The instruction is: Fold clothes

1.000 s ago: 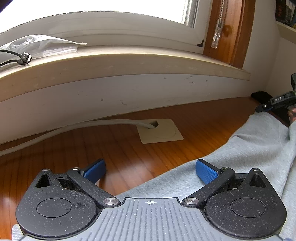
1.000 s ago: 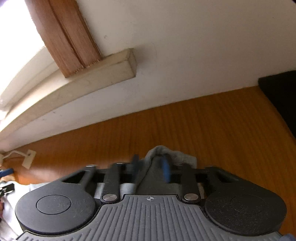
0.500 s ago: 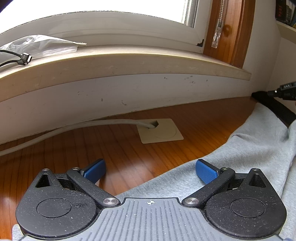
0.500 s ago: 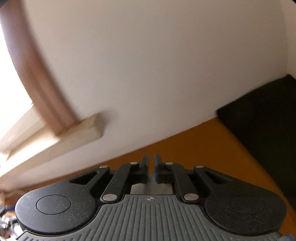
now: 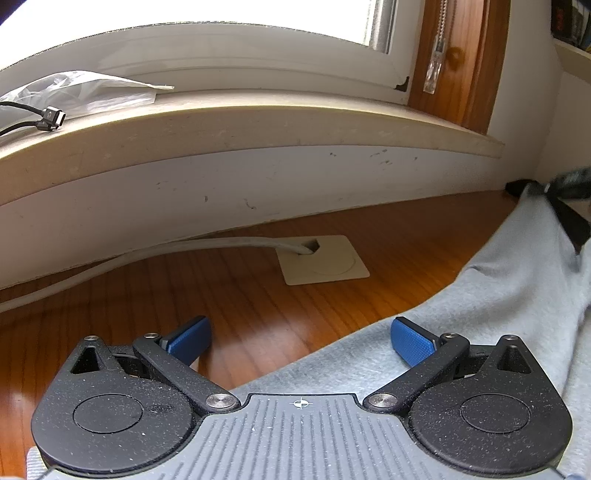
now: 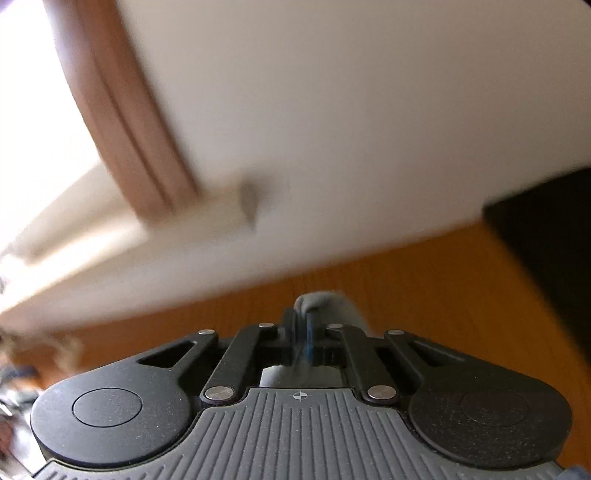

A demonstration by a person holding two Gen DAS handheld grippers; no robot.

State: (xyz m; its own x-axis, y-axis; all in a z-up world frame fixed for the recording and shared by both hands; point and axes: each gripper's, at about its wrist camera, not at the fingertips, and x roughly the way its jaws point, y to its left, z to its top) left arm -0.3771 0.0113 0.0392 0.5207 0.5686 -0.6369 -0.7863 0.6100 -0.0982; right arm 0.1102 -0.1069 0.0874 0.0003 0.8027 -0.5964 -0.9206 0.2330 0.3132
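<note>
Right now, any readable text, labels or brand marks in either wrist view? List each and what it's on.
None readable in either view.
Books on the shelf, top right of the left wrist view: spines too small and blurred to read.
Right gripper at the far right edge of the left wrist view: too motion-blurred to tell whether it bears any label.
Left gripper body: only a crosshair mark, no lettering.

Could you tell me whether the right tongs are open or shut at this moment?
Shut on the grey garment: the right tongs have just closed further, and a fold of the fabric bulges out between the pressed-together fingers.
</note>
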